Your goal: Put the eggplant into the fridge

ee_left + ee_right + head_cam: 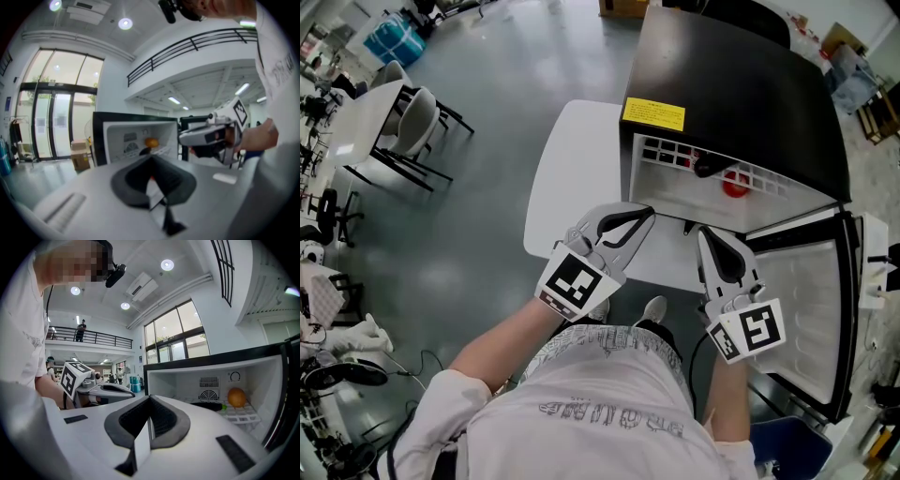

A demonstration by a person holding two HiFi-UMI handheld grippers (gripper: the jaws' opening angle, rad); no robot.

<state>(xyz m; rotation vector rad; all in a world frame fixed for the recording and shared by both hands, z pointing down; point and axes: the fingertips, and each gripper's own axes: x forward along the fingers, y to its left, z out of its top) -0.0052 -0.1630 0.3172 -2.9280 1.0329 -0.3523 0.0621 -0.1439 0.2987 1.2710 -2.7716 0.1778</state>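
The left claw (645,216) and right claw (705,236) are held clenched, empty. The eggplant (209,405) is seen lying on the fridge shelf (243,416); it could be rolled forward if the open door (802,291) is shoved carelessly.

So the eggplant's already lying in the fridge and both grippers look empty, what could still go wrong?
1. The fridge door stands wide open. The right gripper beside it is shut, so it would probably have to nudge the door closed, and it could slip off the edge.
2. The eggplant lies loose on the wire shelf beside a round orange fruit. A hard slam might roll either one.
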